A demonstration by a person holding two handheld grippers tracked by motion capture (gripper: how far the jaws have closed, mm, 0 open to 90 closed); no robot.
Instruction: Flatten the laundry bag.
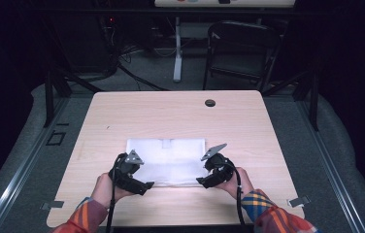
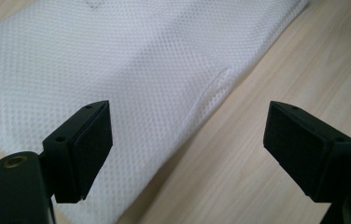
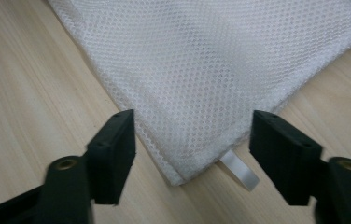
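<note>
A white mesh cloth lies folded flat on the wooden table. My left gripper sits at the cloth's near left corner, jaws wide apart. In the left gripper view the cloth has its edge between the spread jaws of the gripper, and the pads touch nothing. My right gripper is at the near right corner, also open. In the right gripper view the cloth's corner points between the jaws of the gripper, with a small white tag sticking out beside it.
A dark round cable hole is in the table's far side. Beyond the table stand a black folding chair and a white desk leg. Bare wood surrounds the cloth on every side.
</note>
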